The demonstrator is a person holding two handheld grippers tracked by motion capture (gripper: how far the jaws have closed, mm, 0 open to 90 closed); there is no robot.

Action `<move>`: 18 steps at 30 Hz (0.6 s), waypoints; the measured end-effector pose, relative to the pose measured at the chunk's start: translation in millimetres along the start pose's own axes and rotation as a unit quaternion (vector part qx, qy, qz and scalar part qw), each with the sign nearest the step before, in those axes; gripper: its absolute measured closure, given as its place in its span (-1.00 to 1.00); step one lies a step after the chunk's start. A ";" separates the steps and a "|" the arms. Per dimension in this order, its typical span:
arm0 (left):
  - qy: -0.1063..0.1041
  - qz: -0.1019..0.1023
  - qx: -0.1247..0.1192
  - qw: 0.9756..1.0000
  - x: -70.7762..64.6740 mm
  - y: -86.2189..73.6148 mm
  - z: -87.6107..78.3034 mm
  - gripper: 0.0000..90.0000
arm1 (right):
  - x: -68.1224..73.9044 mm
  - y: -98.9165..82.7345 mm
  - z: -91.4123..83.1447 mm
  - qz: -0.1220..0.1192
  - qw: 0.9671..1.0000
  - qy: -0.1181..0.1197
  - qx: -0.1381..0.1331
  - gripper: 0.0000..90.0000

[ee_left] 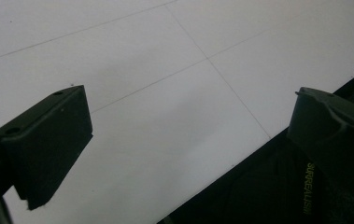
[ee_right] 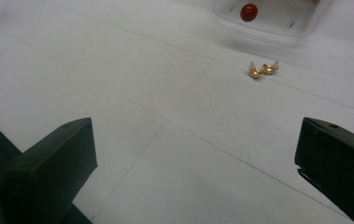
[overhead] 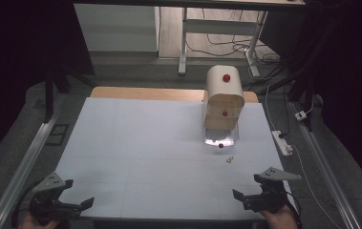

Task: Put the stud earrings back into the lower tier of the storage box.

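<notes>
A small wooden drawer cabinet (overhead: 224, 98) with red knobs stands at the far right of the white table (overhead: 135, 157). Its bottom clear drawer (overhead: 220, 138) is pulled out; the red knob (ee_right: 249, 11) on its front faces me. Just in front of that drawer lies a pair of small gold earrings (overhead: 228, 160) (ee_right: 263, 70) on the table. My right gripper (overhead: 252, 193) (ee_right: 195, 170) is open at the near right edge, well short of the earrings. My left gripper (overhead: 76, 202) (ee_left: 188, 140) is open at the near left corner, with nothing between its jaws.
Beyond the table stand a white cabinet (overhead: 116, 26) and a desk frame (overhead: 217, 28) with cables on the floor. A power strip (overhead: 282, 142) lies off the table's right side. Metal rails (overhead: 23, 167) run along both sides.
</notes>
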State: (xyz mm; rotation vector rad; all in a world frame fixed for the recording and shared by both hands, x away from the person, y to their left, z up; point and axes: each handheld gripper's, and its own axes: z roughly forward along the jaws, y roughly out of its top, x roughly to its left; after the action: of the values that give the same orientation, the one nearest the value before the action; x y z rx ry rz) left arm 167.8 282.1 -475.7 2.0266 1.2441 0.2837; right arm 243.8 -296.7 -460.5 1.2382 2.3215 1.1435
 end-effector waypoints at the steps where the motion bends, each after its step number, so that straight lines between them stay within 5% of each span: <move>1: 0.000 0.000 0.000 1.000 0.0 0.0 0.0 -1.00 | 0.1 0.0 0.3 0.000 1.000 0.000 0.000 -1.00; 18: -0.006 -0.010 0.003 1.000 2.2 -0.3 0.1 -1.00 | -1.1 1.5 3.3 0.001 1.000 0.013 0.011 -0.97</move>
State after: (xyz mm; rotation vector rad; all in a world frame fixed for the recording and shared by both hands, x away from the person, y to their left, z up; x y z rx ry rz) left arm 168.9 284.1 -476.3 2.0171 1.2578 0.2596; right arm 247.2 -295.4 -461.7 1.2399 2.3581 1.1435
